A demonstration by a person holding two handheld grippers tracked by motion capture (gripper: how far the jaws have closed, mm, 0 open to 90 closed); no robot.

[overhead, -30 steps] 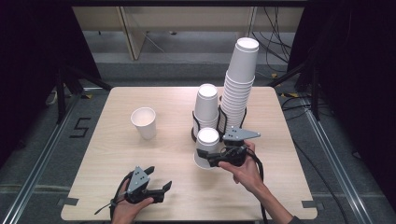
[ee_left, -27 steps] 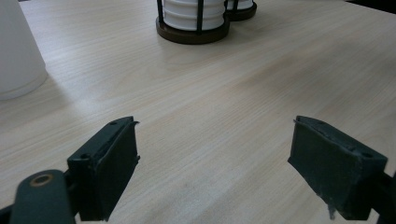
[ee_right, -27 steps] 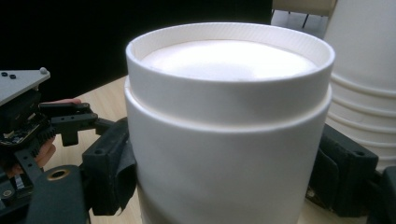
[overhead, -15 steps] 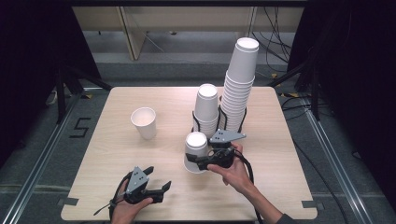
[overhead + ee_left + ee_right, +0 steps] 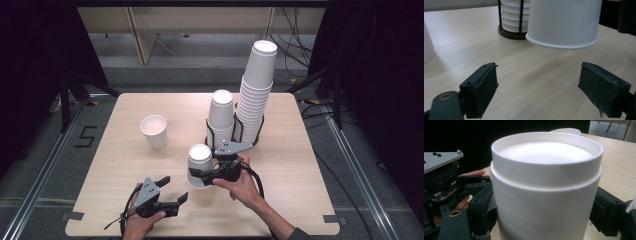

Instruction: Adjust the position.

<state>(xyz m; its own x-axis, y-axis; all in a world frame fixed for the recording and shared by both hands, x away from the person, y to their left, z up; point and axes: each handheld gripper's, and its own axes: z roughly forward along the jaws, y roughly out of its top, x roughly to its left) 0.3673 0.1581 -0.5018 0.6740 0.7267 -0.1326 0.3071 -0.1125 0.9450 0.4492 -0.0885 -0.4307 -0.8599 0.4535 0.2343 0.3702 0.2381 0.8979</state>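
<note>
An upside-down white paper cup (image 5: 200, 162) is clamped low on its sides by my right gripper (image 5: 198, 176), in front of the wire holder. In the right gripper view the cup (image 5: 546, 190) sits between both jaws, base uppermost. My left gripper (image 5: 173, 188) rests near the table's front edge, open, just left of the held cup. From the left gripper view the cup (image 5: 562, 22) hangs rim-down slightly above the table, beyond the empty open left gripper (image 5: 546, 92). The left gripper (image 5: 446, 182) appears close by in the right gripper view too.
A black wire holder (image 5: 235, 134) at centre-right carries a short cup stack (image 5: 221, 112) and a tall stack (image 5: 255, 85). One upright white cup (image 5: 154, 131) stands left of centre. The wooden table (image 5: 300, 165) has bare room at right and far left.
My right gripper has carried the upside-down cup left and toward the front, away from the holder and closer to the left gripper. The left gripper has stayed put.
</note>
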